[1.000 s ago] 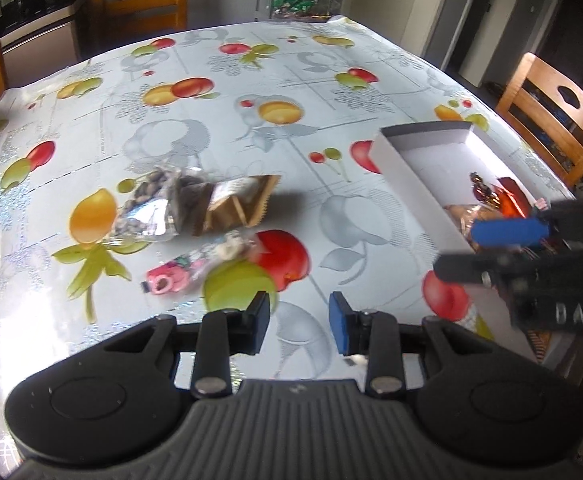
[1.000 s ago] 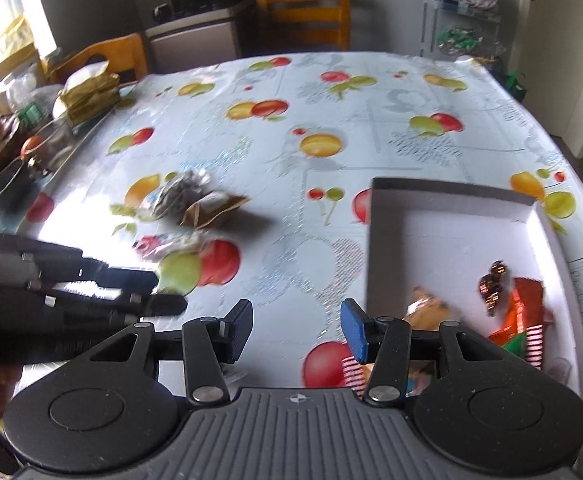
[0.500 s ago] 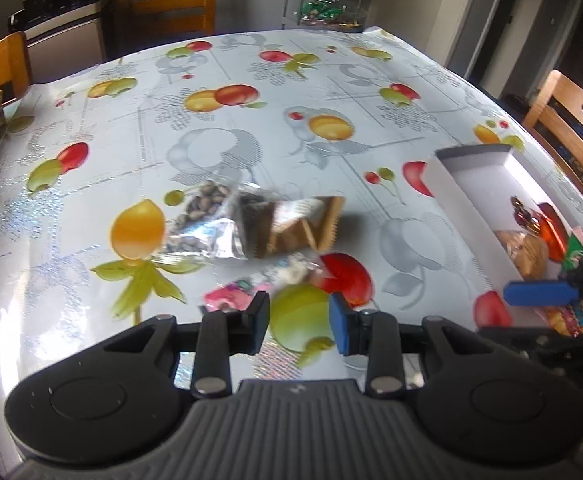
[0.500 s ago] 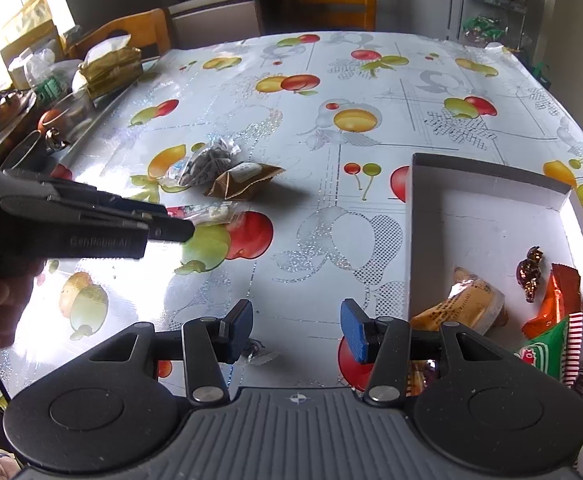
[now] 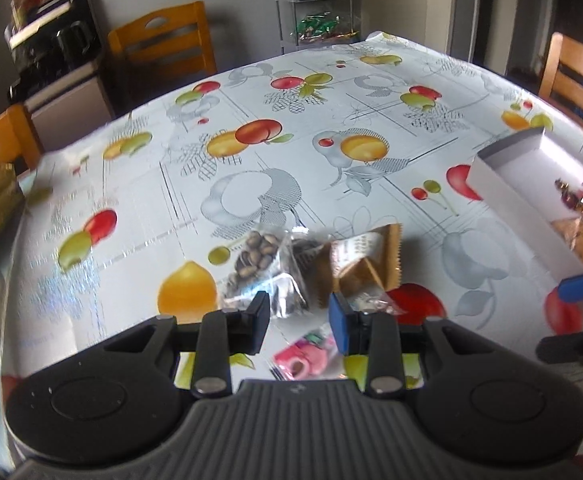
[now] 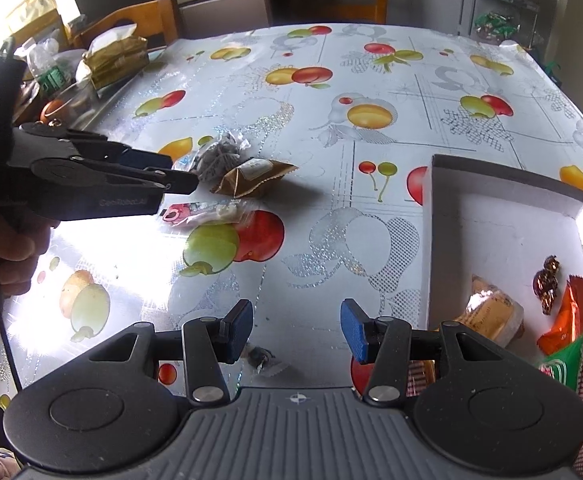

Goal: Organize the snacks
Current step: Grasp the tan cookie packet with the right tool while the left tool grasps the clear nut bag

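Closing on the 3 loose packets [image 5: 315, 268] now, left tool [image 5: 299, 316] part-open and empty; right tool [image 6: 296, 330] likewise, beside the box [image 6: 503, 216]. Pickup next, probably.

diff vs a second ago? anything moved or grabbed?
The left gripper has moved in over the loose snacks: the nut bag and brown packet now sit just past its open fingers. Nothing grabbed or released. Right gripper stays open and empty; white box unchanged.
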Motion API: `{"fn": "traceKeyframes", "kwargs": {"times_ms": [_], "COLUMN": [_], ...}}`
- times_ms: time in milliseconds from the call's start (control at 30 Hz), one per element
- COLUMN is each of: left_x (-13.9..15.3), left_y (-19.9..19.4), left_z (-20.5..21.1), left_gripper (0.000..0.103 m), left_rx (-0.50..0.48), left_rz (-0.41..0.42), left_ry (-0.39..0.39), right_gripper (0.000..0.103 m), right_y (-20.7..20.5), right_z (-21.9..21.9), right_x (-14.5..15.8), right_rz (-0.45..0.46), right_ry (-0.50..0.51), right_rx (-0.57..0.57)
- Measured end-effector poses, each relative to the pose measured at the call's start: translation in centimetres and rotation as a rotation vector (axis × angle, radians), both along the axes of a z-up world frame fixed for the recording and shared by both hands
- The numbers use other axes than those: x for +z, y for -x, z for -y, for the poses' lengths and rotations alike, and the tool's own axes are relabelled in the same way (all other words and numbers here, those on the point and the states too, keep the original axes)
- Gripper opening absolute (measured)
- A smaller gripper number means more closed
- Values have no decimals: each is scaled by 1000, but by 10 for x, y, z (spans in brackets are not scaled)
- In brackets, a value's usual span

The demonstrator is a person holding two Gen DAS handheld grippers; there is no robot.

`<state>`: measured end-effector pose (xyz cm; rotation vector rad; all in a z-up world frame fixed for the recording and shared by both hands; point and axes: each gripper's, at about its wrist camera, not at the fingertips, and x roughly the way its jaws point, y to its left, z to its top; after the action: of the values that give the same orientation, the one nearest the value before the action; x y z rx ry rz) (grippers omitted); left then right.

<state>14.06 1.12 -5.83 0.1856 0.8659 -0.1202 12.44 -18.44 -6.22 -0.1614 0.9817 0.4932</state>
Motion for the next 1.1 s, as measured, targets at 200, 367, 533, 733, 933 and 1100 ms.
{"fn": "traceKeyframes", "kwargs": {"times_ms": [200,367,533,733,933,1100], "left_x": [-5,-12,-19,-20,-21,-23], "left_y": [-9,-17,-21,-23,-32,-41], "left_z": [1,0,-3,-5,-1,-1], "left_gripper": [31,31,31,31,31,31], "left_rx": [-32,-58,-64,-91,-114,-115], "left_rz": [16,3,-13,-9,-5,-10], "left_ry": [-57,-78,-84,-67,-80,-78], "right_gripper": [51,55,55,56,59,60], "right_y": [-14,-35,-55,-76,-91,-103], "right_z": [-5,-9,-13,-14,-18,-21], "right_x": [3,5,-1,-13,-23,-32], "right_rz": [-23,-70,-108,-164,-223,-267], "right_ry": [-49,-144,-203,-277,-360,-412], "right_rx": [-28,-90,-159,-250,-314,-354]}}
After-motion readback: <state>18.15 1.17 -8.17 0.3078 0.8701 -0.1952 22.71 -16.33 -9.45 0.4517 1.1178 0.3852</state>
